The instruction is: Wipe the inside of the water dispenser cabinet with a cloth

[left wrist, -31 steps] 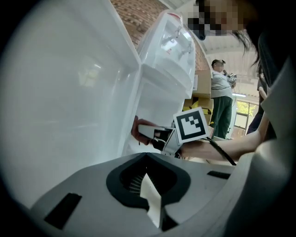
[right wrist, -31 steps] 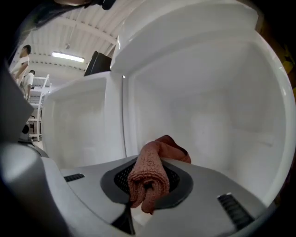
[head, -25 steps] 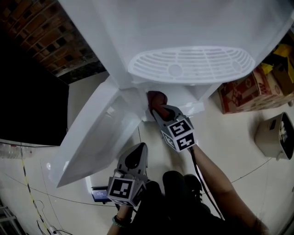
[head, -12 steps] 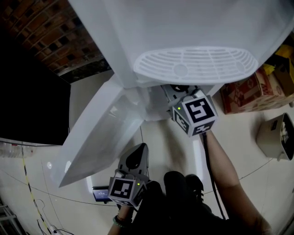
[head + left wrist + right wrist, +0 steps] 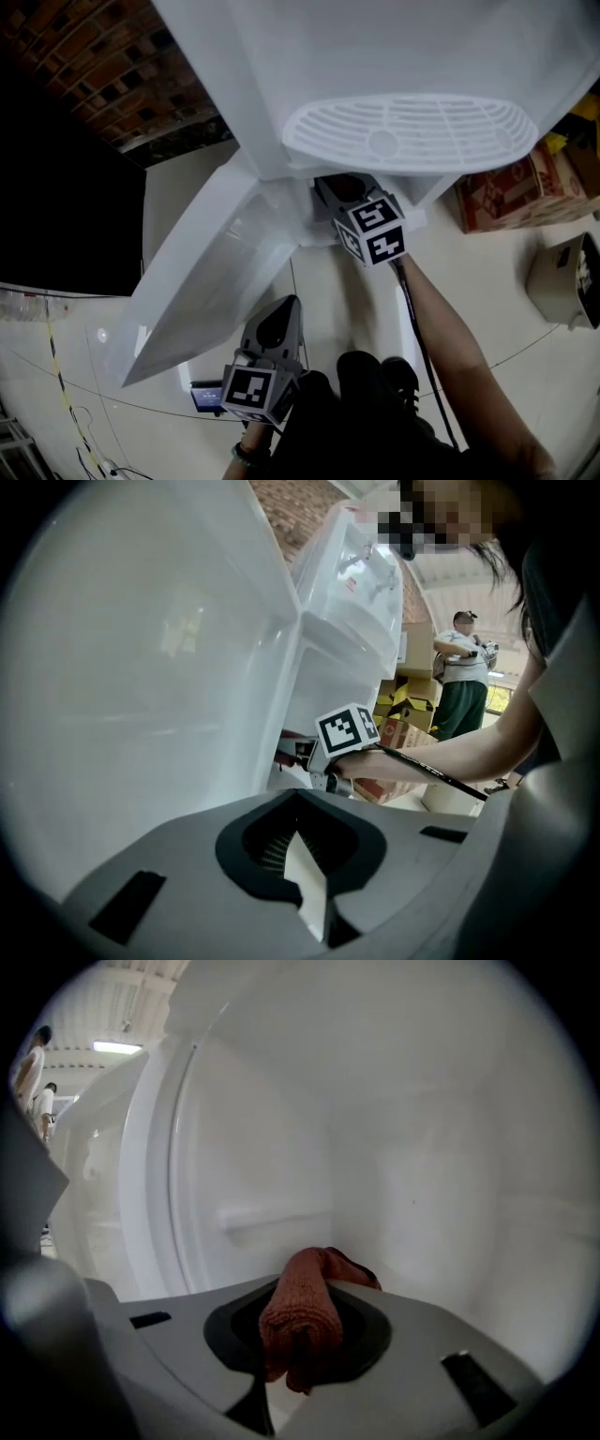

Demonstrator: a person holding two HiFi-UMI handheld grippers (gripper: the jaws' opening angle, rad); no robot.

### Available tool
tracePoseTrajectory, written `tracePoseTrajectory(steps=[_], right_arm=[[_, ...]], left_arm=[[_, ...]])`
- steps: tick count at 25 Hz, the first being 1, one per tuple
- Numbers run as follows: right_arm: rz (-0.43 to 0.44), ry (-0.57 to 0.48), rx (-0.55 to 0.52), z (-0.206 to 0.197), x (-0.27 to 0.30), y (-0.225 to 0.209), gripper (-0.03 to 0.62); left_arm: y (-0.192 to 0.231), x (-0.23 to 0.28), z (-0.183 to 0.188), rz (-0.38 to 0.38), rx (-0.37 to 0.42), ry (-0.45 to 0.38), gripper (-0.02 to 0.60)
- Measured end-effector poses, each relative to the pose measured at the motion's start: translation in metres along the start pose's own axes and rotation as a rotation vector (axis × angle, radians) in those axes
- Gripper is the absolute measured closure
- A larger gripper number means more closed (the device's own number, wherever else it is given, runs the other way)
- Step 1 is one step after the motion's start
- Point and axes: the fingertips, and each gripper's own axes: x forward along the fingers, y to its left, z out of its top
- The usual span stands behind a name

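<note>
Now | R gripper (image 5: 298,1342) inside dispenser cabinet (image 5: 412,1166), jaws clamped on bunched rust-red cloth (image 5: 302,1312), facing white inner wall | cabinet door (image 5: 202,277) open | L gripper (image 5: 302,855) outside cabinet, low, jaws together, nothing betw them

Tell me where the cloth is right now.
The cloth is clamped in the right tongs, inside the white cabinet, near its inner wall in the right gripper view.
</note>
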Motion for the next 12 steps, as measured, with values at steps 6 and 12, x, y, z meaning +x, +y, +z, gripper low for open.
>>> tracePoseTrajectory(steps=[6,12], right_arm=[[0.014,0.116,0.019,-0.043,0.002,0.009,0.517],[-0.229,-0.073,0.018,0.012,-0.041,-0.039,0.517]], left_arm=[[-0.004,0.002,-0.001,-0.009,-0.001,0.004,0.597],[-0.004,0.003,0.001,-0.007,-0.004,-0.004,0.597]])
